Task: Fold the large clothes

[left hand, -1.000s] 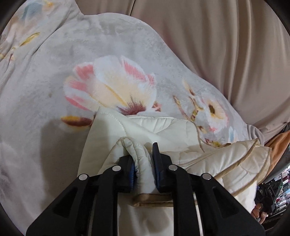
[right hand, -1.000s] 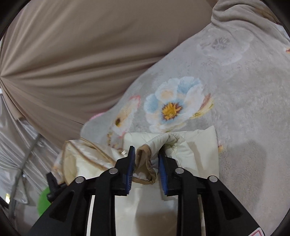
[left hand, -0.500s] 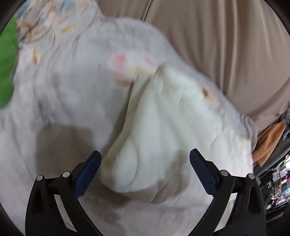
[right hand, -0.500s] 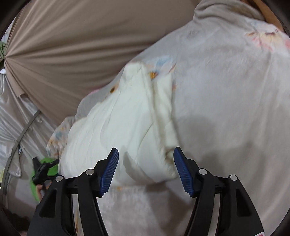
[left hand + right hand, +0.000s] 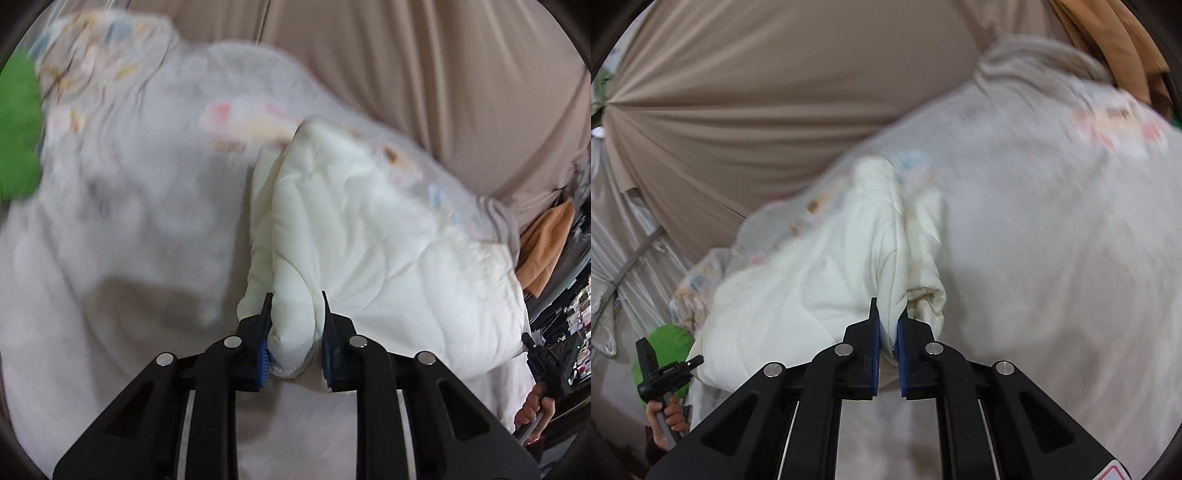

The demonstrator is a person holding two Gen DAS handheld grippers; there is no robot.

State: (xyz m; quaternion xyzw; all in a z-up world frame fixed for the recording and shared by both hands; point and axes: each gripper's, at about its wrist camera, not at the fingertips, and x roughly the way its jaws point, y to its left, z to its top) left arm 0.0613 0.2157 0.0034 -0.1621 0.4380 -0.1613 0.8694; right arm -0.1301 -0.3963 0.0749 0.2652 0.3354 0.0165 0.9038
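A cream quilted garment (image 5: 369, 236) lies folded in a thick bundle on a grey floral bedspread (image 5: 129, 221). My left gripper (image 5: 295, 306) is shut on the near left end of the bundle, with padded fabric bulging between its jaws. In the right wrist view the same cream garment (image 5: 798, 288) lies on the bedspread (image 5: 1052, 240), and my right gripper (image 5: 888, 314) is shut on the fold at its near right end. Both views are blurred by motion.
A tan curtain (image 5: 424, 62) hangs behind the bed and also shows in the right wrist view (image 5: 757, 92). A green cloth (image 5: 16, 129) lies at the far left. An orange cloth (image 5: 546, 243) hangs at the right. The other hand-held gripper (image 5: 661, 373) shows at lower left.
Both grippers let go of the garment's earlier corners, opened wide, pulled back, and have now closed on the near folded edge of the bundle.
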